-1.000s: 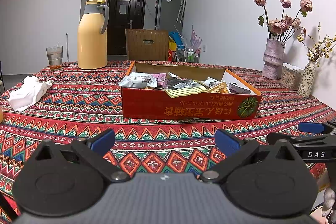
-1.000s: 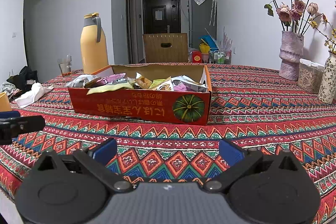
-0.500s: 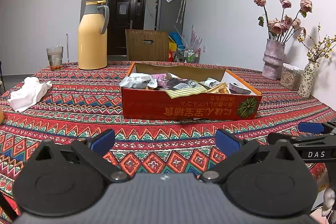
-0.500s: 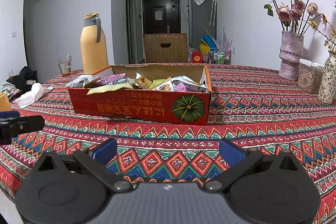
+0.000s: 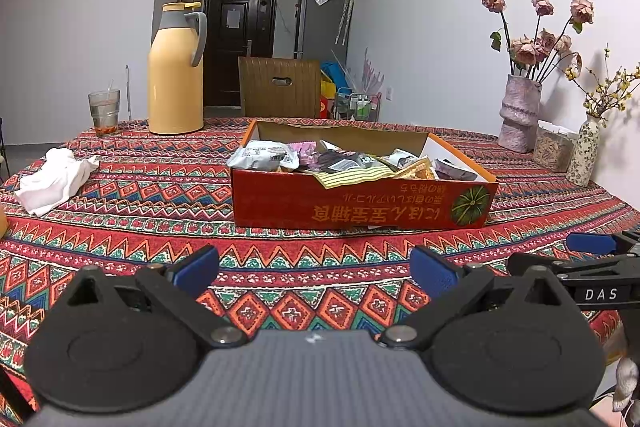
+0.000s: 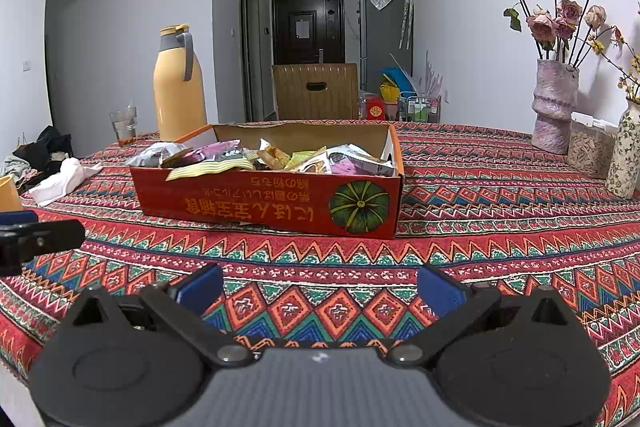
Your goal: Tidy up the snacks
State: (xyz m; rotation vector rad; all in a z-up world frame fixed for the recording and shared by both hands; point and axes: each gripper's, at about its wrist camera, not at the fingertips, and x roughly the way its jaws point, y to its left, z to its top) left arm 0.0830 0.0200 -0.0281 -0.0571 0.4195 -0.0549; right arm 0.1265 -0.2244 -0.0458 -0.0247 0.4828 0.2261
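A shallow red cardboard box (image 5: 360,205) (image 6: 264,205) with a pumpkin picture stands in the middle of the patterned tablecloth. Several snack packets (image 5: 320,161) (image 6: 272,159) lie heaped inside it, and a striped yellow packet (image 5: 352,175) hangs over its front wall. My left gripper (image 5: 314,269) hovers low over the cloth in front of the box, open and empty. My right gripper (image 6: 320,289) is likewise open and empty, in front of the box's right half. Each gripper's blue-tipped finger shows at the edge of the other's view.
A tall yellow thermos (image 5: 176,71) and a glass (image 5: 104,111) stand at the back left. A crumpled white cloth (image 5: 54,179) lies at the left. Two vases with flowers (image 5: 520,115) (image 5: 584,155) and a jar (image 5: 554,151) stand at the right. A chair (image 5: 280,89) is behind the table.
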